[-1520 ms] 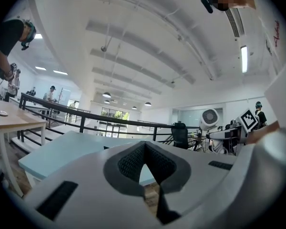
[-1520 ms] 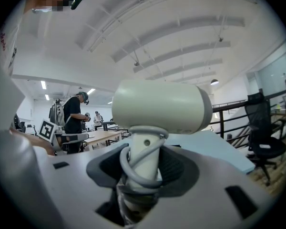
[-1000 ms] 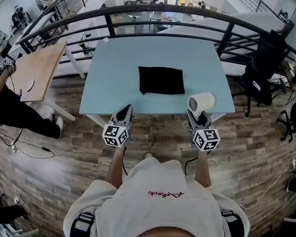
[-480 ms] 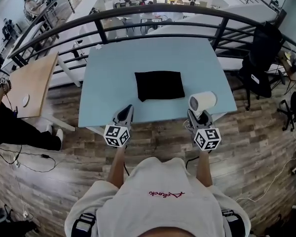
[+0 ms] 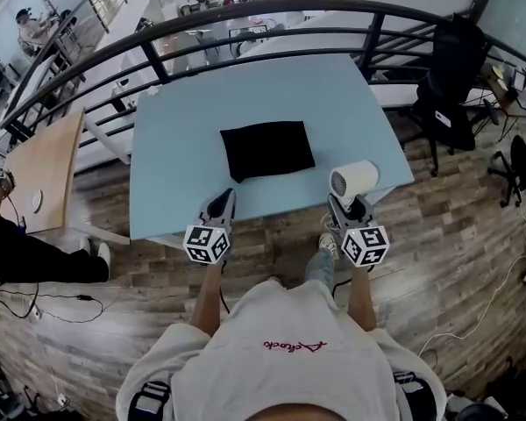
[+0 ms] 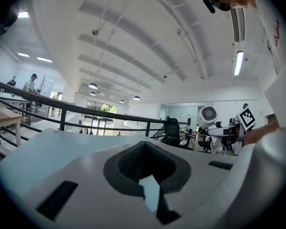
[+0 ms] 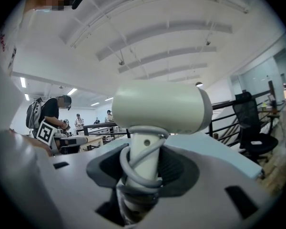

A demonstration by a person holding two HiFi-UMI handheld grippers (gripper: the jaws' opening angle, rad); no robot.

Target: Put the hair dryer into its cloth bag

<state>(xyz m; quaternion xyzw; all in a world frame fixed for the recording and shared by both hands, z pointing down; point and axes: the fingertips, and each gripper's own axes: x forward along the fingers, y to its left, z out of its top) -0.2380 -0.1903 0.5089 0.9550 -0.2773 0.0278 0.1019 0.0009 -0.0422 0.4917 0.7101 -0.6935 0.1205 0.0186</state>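
The light-blue desk (image 5: 180, 112) is a plain rectangle with a smooth, matte top, and it stands on a wood-plank floor (image 5: 88, 323). One thing lies directly on the desk: a black cloth bag (image 5: 267, 150). It is spread flat and slightly askew, about midway between the desk's left and right edges and in the desk's nearer half.

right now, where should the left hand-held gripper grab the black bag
Probably the near left corner of the cloth bag, coming low from the table's near edge: it lies flat, so only an edge lets the left hand-held gripper pinch it.
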